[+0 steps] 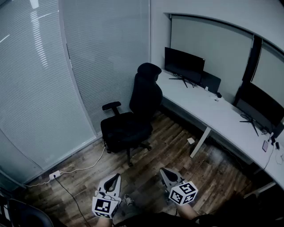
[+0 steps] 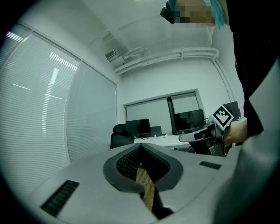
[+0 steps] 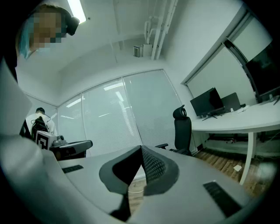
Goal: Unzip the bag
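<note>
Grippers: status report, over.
Left gripper shut, empty. Right gripper shut, empty. No bag in view. Chair ahead, untouched.

Head camera looks down; all views share chair (image 1: 144,95)

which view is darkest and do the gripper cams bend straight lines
Head view: darkest, the black chair and wood floor lose detail, with light streaks on the blinds. Left gripper view: fisheye, black corners, the blinds bow. Right gripper view: same rounding, the desk edge curves, and the ceiling light blows out.
</note>
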A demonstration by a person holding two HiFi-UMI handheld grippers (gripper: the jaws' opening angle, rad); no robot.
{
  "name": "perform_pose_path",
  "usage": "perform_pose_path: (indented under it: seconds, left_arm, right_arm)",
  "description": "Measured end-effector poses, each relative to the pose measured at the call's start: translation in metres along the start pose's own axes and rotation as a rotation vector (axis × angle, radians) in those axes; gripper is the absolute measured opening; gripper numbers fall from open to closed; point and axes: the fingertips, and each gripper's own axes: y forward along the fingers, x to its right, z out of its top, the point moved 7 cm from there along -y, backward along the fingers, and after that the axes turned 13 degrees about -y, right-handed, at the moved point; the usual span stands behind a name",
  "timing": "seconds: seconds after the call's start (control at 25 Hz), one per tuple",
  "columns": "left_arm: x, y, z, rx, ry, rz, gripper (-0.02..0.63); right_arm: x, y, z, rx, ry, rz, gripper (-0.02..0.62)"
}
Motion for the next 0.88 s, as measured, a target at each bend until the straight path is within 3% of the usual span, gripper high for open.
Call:
perform_pose_path:
  seconds: [0.52, 0.88]
  left_arm:
    - [-0.042, 0.06, -0.012, -0.041, -0.029, -0.03, 0.019]
    - [-0.109, 0.119, -0.028, -0.107, -0.045, -0.061, 0.023]
  right_arm:
    - [0.015, 0.069, -0.006, -0.005, 0.011, 0.051, 0.046]
    - [0.03, 0.154, -0.023, -0.07, 0.012, 0.02, 0.057]
